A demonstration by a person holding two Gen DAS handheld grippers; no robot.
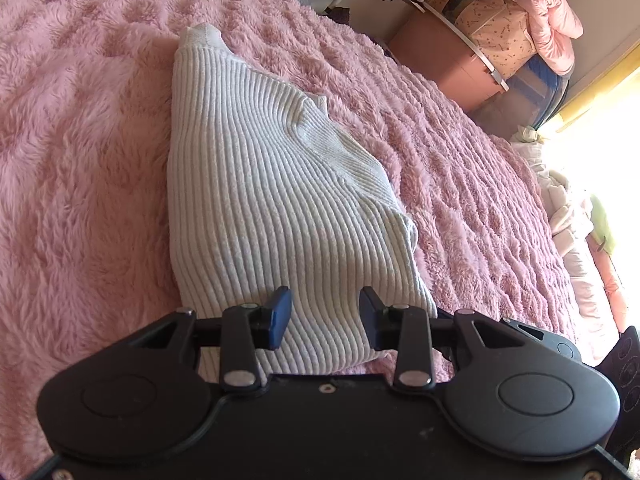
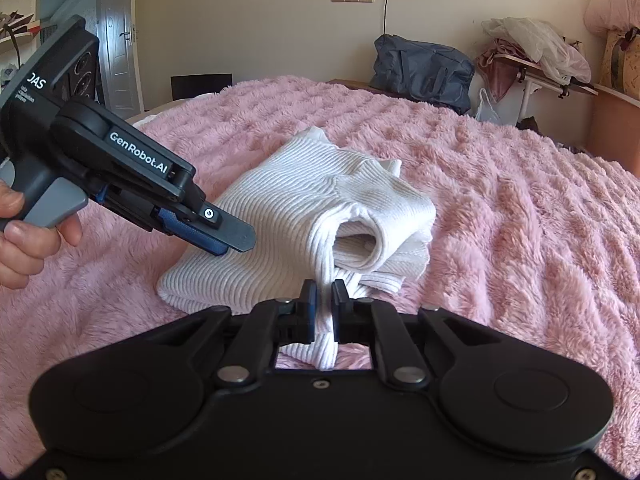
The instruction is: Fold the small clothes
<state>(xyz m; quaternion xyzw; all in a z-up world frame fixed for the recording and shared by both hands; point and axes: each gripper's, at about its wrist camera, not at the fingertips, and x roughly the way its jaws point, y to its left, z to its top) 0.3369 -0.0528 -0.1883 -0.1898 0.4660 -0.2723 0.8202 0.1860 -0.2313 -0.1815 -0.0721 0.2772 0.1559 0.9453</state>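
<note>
A white ribbed knit garment (image 1: pixel 272 200) lies partly folded on a fluffy pink bedspread (image 1: pixel 80 160). My left gripper (image 1: pixel 325 320) hovers over its near end, open, with nothing pinched between its blue pads. In the right wrist view the same garment (image 2: pixel 304 200) lies ahead, one sleeve cuff gaping toward me. My right gripper (image 2: pixel 324 304) is shut on a fold of the white knit, which hangs down between the pads. The left gripper (image 2: pixel 224 240) comes in from the left, held by a hand (image 2: pixel 24 236), its tips just above the garment's left part.
The pink bedspread (image 2: pixel 520 240) stretches wide around the garment. Beyond the bed stand a blue bag (image 2: pixel 420 68), a small table piled with clothes (image 2: pixel 532 56) and a pink storage box (image 1: pixel 440 56). Bright window light and bedding (image 1: pixel 568 200) lie at the right.
</note>
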